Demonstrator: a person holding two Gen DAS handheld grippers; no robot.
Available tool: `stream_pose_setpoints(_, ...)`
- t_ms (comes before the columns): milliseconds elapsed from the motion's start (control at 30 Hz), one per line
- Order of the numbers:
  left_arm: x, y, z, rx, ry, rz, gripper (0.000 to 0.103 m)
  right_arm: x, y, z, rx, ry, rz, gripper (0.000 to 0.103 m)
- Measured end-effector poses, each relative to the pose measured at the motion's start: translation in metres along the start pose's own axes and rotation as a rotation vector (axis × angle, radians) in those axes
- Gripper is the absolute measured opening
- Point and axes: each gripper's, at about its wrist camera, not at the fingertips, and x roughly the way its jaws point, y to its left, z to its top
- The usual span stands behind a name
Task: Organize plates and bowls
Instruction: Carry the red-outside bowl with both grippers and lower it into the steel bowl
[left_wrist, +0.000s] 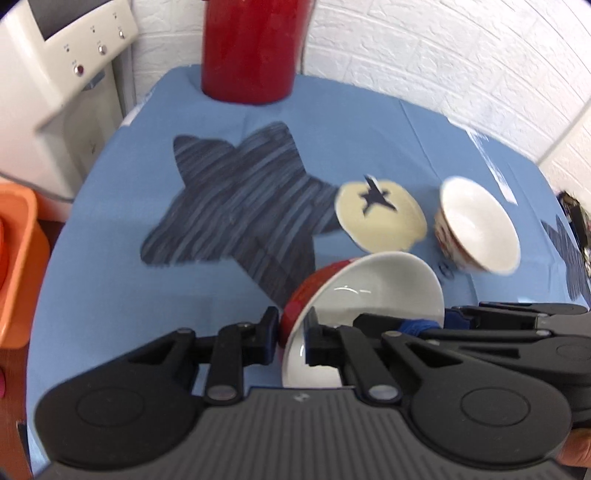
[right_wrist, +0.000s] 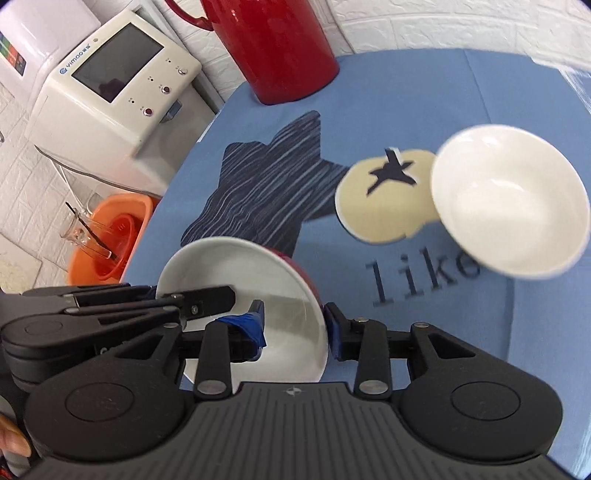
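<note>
A red bowl (left_wrist: 369, 288) with a white inside is held tilted just above the blue tablecloth (left_wrist: 110, 295). My left gripper (left_wrist: 291, 332) is shut on its left rim, one finger outside and one inside. My right gripper (right_wrist: 295, 325) is shut on the opposite rim of the same red bowl (right_wrist: 236, 266). Each gripper shows in the other's view: the right gripper (left_wrist: 436, 321) and the left gripper (right_wrist: 207, 299). A second bowl (left_wrist: 476, 225), white inside and patterned outside, rests on the cloth further right (right_wrist: 509, 199), apart from both grippers.
A tall red jug (left_wrist: 251, 51) stands at the table's far edge. A white machine (right_wrist: 110, 92) with buttons stands left of the table. Below it are an orange basin (right_wrist: 114, 236) and a glass (right_wrist: 77, 229). The cloth has a dark star and a cream apple print (left_wrist: 380, 218).
</note>
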Motion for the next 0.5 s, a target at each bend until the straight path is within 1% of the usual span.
stream_pose_setpoints(133, -0.016, -0.019, -0.015, 0.022, 0.034, -0.046, 0.001, -0.028, -0.01, -0.02, 0.052, -0.007, -0.006, 0.021)
stream_pose_setpoints(233, -0.031, -0.044, -0.031, 0.051, 0.049, -0.085, 0.001, -0.053, -0.019, -0.039, 0.076, -0.017, -0.029, 0.022)
stream_pose_setpoints(333, -0.044, -0.072, -0.048, 0.088, 0.048, -0.107, 0.001, -0.082, -0.031, -0.064, 0.117, -0.042, -0.044, 0.022)
stream_pose_setpoints(500, -0.064, -0.112, -0.085, 0.129, 0.068, -0.156, 0.002, -0.127, -0.043, -0.108, 0.165, -0.073, -0.077, 0.023)
